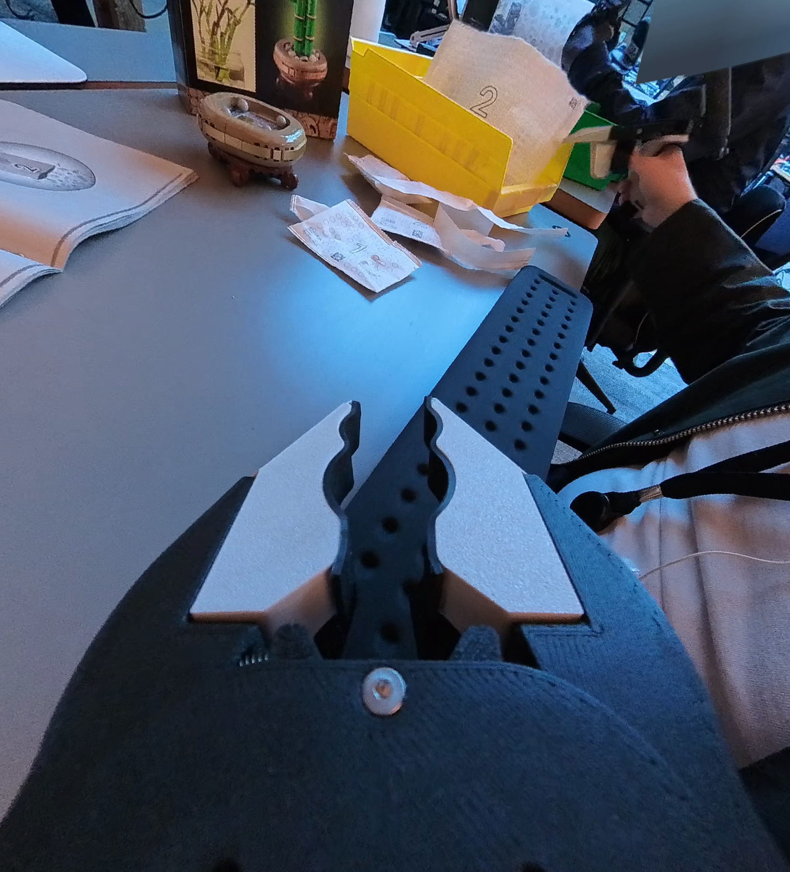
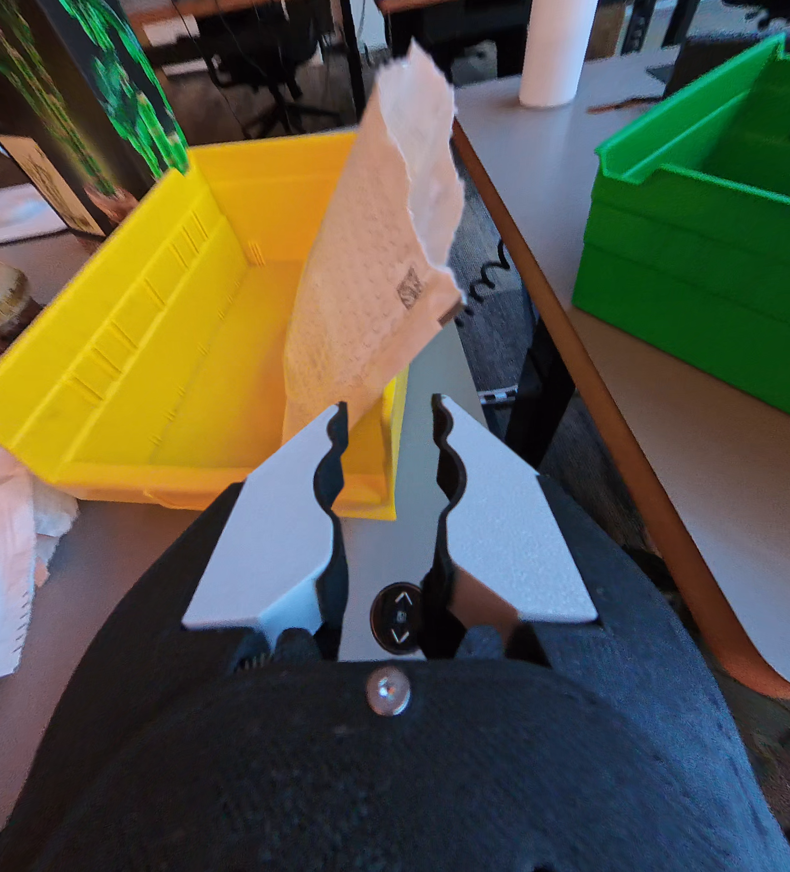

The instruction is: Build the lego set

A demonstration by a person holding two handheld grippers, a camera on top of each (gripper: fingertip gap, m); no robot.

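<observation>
Your left gripper [image 1: 392, 409] is hanging low over the near edge of the grey table [image 1: 157, 387], its jaws parted with nothing clamped between them; a black perforated chair armrest [image 1: 525, 363] is showing through the gap and running off past the table's right edge. Your right gripper [image 2: 389, 408] is hovering at the right end of the yellow bin [image 2: 138, 358], jaws also apart and released. A white paper bag [image 2: 374, 264], torn along its top, is standing tilted in the bin's right end, and its lower corner is lying just beside the left fingertip; whether it is touching, you cannot tell. The picture is blurred here.

In the left wrist view, your right hand [image 1: 657, 184] is gripping the other tool beside the bin, which is sitting toward the table's far right corner. Torn empty paper bags [image 1: 402, 231] are lying scattered on the table just in front of the bin. The lego pot [image 1: 251, 137], a tan oval bowl on a dark brown stand, is sitting upright near the far edge, in front of the set's box [image 1: 265, 47]. An open instruction booklet [image 1: 53, 188] is lying at the left edge. A green bin [image 2: 714, 245] is resting on a neighbouring table to the right.
</observation>
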